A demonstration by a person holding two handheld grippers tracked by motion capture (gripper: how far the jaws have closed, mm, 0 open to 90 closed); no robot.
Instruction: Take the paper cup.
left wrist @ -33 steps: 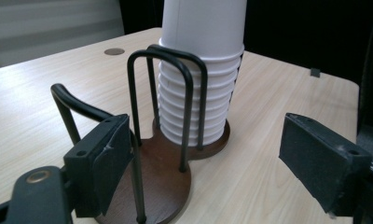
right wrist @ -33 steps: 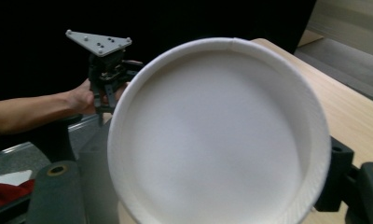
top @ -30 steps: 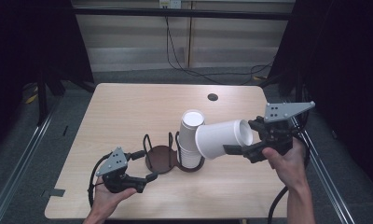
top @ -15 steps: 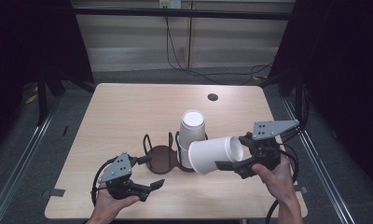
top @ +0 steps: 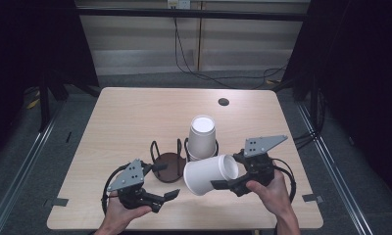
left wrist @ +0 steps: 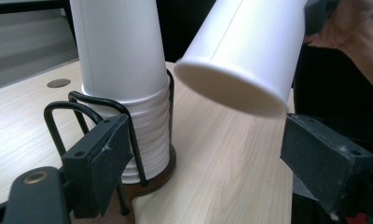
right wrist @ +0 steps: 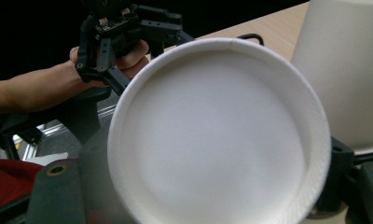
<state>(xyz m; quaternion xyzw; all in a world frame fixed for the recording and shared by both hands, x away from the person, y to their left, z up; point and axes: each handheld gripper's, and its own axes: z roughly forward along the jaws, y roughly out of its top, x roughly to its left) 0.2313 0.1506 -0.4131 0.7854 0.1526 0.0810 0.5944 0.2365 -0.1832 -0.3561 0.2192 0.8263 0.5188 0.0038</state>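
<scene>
Lower now than a second ago, the right gripper (top: 222, 185) has carried its white paper cup (top: 209, 174) down from above the stack to just over the table (top: 135, 112), in front of the wire cup holder (top: 167, 164). Its jaws clamp the cup's wall, holding it on its side, open mouth toward the left gripper (top: 170, 196). The cup is plain, smooth and tapered, with a rolled rim and one side seam. Besides this loose cup there is one stack of nested cups (top: 202, 138) standing upside down in the holder; how many it contains I cannot tell. The left gripper's jaws stand apart, empty.
</scene>
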